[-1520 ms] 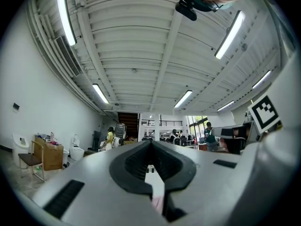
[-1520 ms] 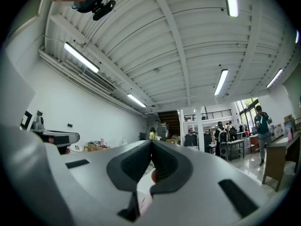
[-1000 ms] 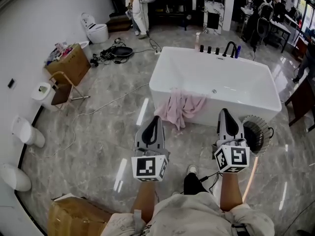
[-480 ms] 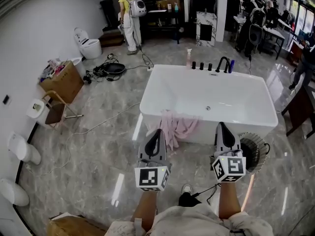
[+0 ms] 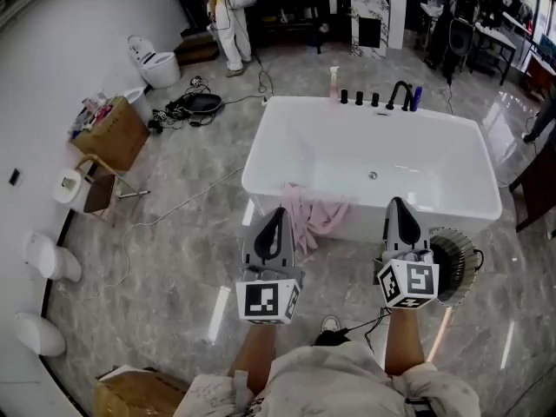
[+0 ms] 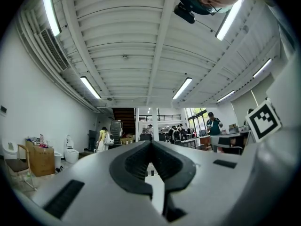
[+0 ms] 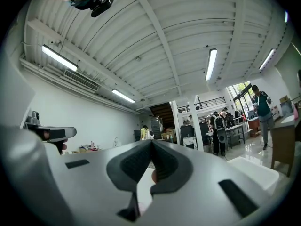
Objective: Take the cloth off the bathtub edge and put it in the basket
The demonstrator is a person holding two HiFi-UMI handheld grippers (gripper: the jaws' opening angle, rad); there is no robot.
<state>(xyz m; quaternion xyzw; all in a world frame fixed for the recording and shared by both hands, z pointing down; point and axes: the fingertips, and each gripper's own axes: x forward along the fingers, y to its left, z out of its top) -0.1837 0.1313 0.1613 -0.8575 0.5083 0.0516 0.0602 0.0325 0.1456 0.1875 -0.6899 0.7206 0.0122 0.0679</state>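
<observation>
Left claw (image 5: 276, 213) and right claw (image 5: 397, 203), clenched empty, point toward the cloth (image 5: 313, 217) ahead.

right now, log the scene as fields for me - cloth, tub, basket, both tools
cloth: pink cloth, draped over the near edge of the bathtub, hanging down its outer wall
bathtub: white bathtub, taps on the far rim
basket: wire basket on the floor by the tub's near right corner
left tool: left tool, jaws together, holding nothing, short of the cloth
right tool: right tool, jaws together, holding nothing
task state: cloth not yet picked up
</observation>
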